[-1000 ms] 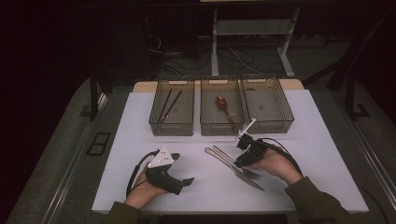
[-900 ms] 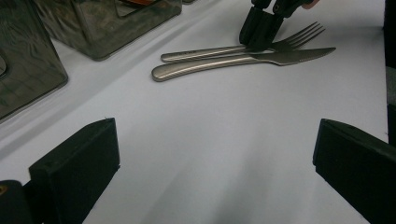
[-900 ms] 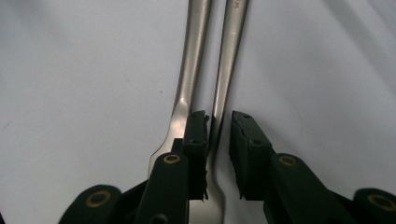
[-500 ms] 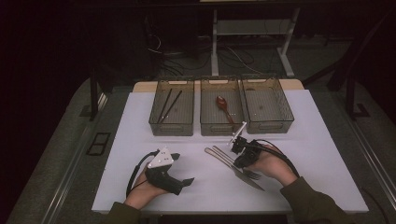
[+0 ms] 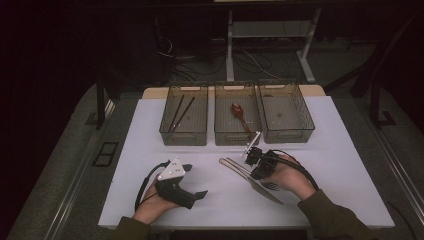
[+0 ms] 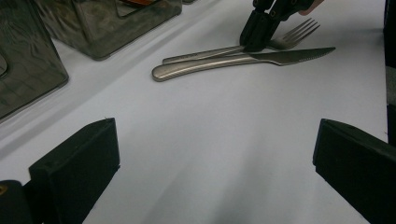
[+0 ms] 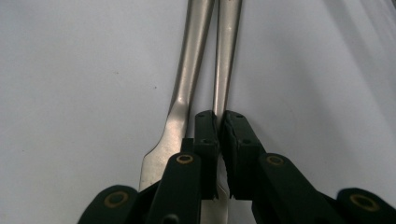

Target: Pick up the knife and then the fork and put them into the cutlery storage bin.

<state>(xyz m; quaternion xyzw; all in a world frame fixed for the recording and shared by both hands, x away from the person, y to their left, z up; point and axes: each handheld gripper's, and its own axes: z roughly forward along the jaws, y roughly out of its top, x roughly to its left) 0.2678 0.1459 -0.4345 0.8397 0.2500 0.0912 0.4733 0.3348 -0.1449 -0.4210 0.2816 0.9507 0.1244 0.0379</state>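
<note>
Behind our grippers stand three trays [image 5: 183,136] — one with chopsticks [image 5: 179,113], one with a red spoon [image 5: 239,114]. The knife [image 7: 180,93] lies just beside the fork [image 7: 227,60], which our right gripper [image 7: 218,122] pinches by the neck — jaws nearly closed. Our left gripper [image 6: 210,158] rests wide apart, holding nothing.

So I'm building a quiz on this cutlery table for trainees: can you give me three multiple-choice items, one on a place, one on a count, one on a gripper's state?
1. Where is the red spoon?
A. left bin
B. middle bin
C. on the table

2. How many clear bins stand in the row?
A. two
B. three
C. four

3. How is the right gripper?
A. wide open
B. shut on the fork
C. shut on the knife

Key: 1 B, the spoon lies in the centre bin; 2 B, three bins side by side; 3 B, its jaws pinch the fork's handle beside the knife.
</note>
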